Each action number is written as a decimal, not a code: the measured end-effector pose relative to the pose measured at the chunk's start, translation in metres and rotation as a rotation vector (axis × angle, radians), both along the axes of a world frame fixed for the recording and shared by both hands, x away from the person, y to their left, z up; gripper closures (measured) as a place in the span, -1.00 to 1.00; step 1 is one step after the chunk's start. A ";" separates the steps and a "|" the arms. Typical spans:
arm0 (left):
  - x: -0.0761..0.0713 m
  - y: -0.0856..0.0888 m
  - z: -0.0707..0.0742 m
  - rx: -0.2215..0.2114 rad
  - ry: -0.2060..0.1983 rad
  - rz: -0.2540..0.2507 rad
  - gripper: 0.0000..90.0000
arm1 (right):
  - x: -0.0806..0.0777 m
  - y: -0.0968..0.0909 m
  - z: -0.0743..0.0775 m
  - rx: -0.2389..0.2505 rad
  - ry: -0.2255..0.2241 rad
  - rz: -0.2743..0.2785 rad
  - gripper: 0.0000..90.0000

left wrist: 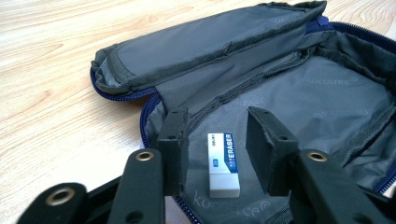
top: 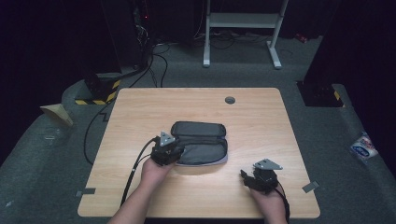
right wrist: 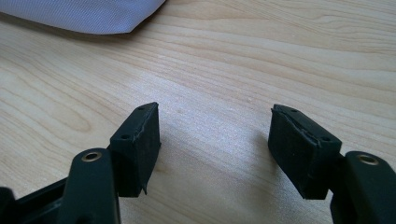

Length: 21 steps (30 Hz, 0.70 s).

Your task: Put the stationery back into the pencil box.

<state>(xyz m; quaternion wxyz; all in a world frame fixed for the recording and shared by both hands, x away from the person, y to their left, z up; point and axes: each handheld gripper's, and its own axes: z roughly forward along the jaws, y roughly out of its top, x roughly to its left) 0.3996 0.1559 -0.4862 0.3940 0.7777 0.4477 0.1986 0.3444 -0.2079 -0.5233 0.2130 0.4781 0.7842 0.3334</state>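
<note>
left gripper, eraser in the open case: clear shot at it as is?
Probably yes. The left gripper is open, with its jaws on either side of the white eraser, which lies flat on the lining of the open pencil case. Nothing covers it; the lid flap is folded back.

Surface (top: 261, 121): light wood grain, rectangular with rounded corners; a round dark grommet (top: 229, 100) sits near its far edge, right of centre.

Floor (top: 322, 140): grey carpet. A white metal frame (top: 243, 21) stands beyond the surface. Black cables (top: 159, 58) run loose across the floor at far left, beside a block edged in yellow-and-black striping (top: 100, 93). A tan wedge-shaped piece (top: 57, 113) lies at left. A white and blue packet (top: 363, 145) lies at right; its print is unreadable. One grey tape strip (top: 310, 186) lies near each of the near corners.
</note>
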 end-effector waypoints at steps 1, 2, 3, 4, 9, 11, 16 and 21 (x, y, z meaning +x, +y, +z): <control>0.000 0.001 0.000 -0.005 0.003 0.005 0.28 | 0.000 0.000 0.000 0.000 -0.001 0.000 -0.24; 0.001 0.002 0.001 -0.012 0.006 0.007 0.22 | 0.000 0.000 0.000 0.001 0.000 0.000 -0.24; 0.001 0.002 0.001 -0.018 0.008 0.008 0.19 | 0.000 0.000 0.000 0.000 -0.001 0.001 -0.24; 0.001 0.003 0.002 -0.017 0.007 0.005 0.17 | 0.000 0.000 0.000 0.001 0.000 0.000 -0.24; -0.001 0.004 0.003 -0.032 -0.005 -0.006 0.01 | 0.000 0.000 0.000 0.000 0.000 0.000 -0.24; -0.002 0.006 0.005 -0.040 -0.013 -0.004 -0.13 | 0.000 0.000 0.000 0.000 0.000 0.000 -0.24; -0.002 0.014 0.009 -0.038 -0.022 0.004 -0.49 | 0.000 0.000 0.000 0.000 0.000 0.000 -0.24; -0.001 0.024 0.011 -0.040 -0.019 0.017 -0.70 | 0.000 0.000 0.000 0.000 0.000 0.000 -0.24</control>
